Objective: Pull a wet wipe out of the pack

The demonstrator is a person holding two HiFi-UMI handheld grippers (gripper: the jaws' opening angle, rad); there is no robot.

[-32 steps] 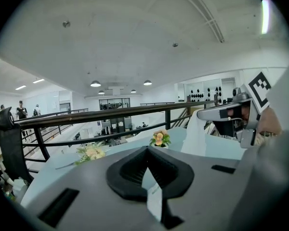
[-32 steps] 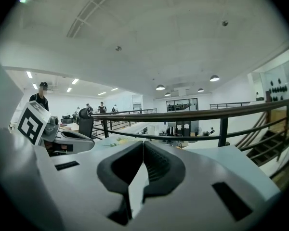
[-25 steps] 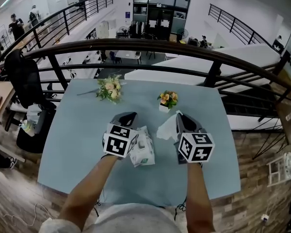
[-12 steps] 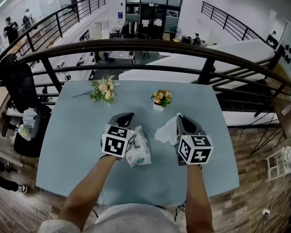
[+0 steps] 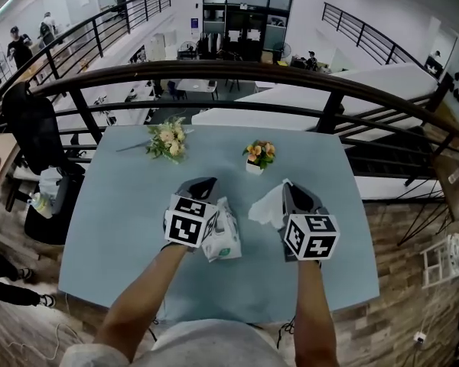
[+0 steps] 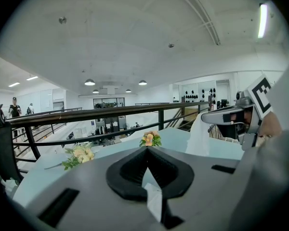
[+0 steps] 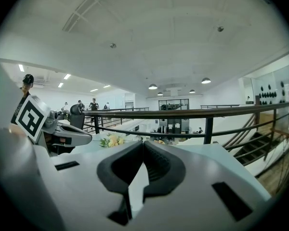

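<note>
Where the pale blue bench (image 5: 115,228) runs toward its far left corner, a loose bunch of cream flowers (image 5: 168,139) lies flat. Nearer the person, the left gripper (image 5: 203,183) is clenched on the white and green pack (image 5: 225,237), with a bit of white pinched between its jaws; the pack's body shows just right of its marker cube. Beyond, a small pot of orange flowers (image 5: 261,156) stands upright near the far edge. Right of the pack and apart from it, the wet wipe (image 5: 265,207) hangs crumpled from the right gripper (image 5: 288,188), whose jaws are clamped on the white sheet
</note>
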